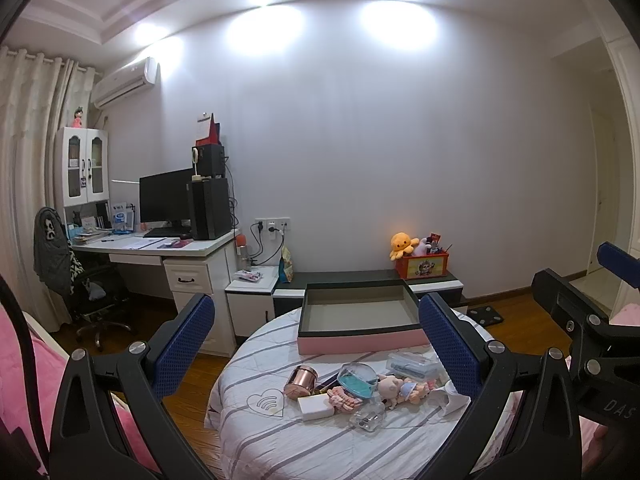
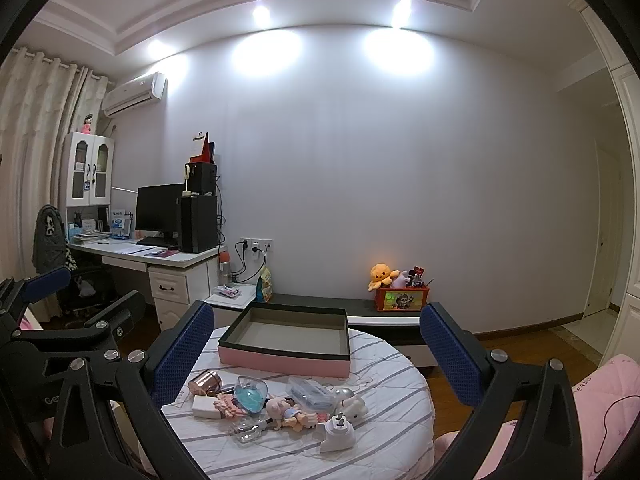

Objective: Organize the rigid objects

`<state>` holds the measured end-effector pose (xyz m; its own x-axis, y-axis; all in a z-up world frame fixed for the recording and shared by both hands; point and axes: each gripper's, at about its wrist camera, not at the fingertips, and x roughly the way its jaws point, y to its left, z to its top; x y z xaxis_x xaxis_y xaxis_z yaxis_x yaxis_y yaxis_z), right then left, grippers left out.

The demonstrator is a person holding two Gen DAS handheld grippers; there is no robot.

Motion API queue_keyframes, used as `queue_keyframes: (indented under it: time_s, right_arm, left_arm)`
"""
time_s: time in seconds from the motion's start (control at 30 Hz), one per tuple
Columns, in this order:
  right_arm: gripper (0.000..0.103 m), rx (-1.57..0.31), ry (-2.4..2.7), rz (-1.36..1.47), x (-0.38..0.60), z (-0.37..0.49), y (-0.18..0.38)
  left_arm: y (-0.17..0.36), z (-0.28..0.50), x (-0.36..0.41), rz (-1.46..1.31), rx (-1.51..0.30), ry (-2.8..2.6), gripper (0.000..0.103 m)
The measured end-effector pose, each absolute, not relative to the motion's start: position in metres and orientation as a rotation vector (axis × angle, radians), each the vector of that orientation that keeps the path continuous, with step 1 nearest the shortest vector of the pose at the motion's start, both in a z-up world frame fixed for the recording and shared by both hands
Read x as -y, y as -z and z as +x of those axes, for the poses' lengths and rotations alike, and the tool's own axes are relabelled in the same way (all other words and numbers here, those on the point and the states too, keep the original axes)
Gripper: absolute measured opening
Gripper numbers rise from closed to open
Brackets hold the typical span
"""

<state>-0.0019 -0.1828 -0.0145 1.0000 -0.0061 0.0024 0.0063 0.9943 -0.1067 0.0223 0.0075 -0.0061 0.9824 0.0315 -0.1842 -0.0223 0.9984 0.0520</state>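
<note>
Both grippers w/ fingers spread wide, nothing between them, held above the near edge of a round table (image 1: pixel 280 440) w/ striped cloth. Left gripper (image 1: pixel 316 344) fills the lower part of the left wrist view; right gripper (image 2: pixel 316 352) likewise in the right wrist view. Each shows at the other's frame edge: right one at far right of left view, left one at far left of right view.

Tray (image 1: pixel 360 322) (pink sides, dark rim, grey inside) sits at the table's far side, centre frame, empty as far as visible.

Clutter lies in a bunch in front of the tray, lower centre of both views:
- copper cup (image 1: pixel 301 379) on its side, leftmost
- white box (image 1: pixel 316 407) near it, toward the camera
- blue dome (image 1: pixel 357 380) in the middle
- doll (image 1: pixel 400 390) lying flat, right of the dome
- clear case (image 1: pixel 412 363) behind the doll
- clear bottle (image 1: pixel 368 420) in front, on its side
- white plug (image 2: pixel 338 432), lower centre of right view, nearest the camera

Bkgd: desk (image 1: pixel 160 248) w/ monitor at left, orange plush (image 1: pixel 402 245) by a toy bin on a low bench against the wall.
</note>
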Motion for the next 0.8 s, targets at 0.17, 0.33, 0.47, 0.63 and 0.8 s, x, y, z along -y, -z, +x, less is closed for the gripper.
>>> queue_keyframes:
  time_s: [0.17, 0.33, 0.47, 0.63, 0.8]
  right_arm:
    - [0.103, 0.002, 0.003, -0.106, 0.1826, -0.0015, 0.0144]
    - [0.103, 0.002, 0.005, -0.107, 0.1828, -0.0014, 0.0147]
    - [0.103, 0.003, 0.004, -0.108, 0.183, -0.001, 0.0152]
    - [0.103, 0.002, 0.001, -0.109, 0.1838, -0.0003, 0.0156]
    - [0.103, 0.004, -0.001, -0.109, 0.1836, -0.0001, 0.0163]
  left_arm:
    - [0.006, 0.0216, -0.0084, 0.049, -0.184, -0.027, 0.103]
    - [0.0032, 0.0226, -0.007, 0.046, -0.187, -0.025, 0.103]
    - [0.0032, 0.0229, -0.0066, 0.045, -0.187, -0.024, 0.103]
    - [0.0023, 0.022, -0.0067, 0.048, -0.185, -0.027, 0.103]
    - [0.0024, 0.022, -0.0066, 0.047, -0.184, -0.027, 0.103]
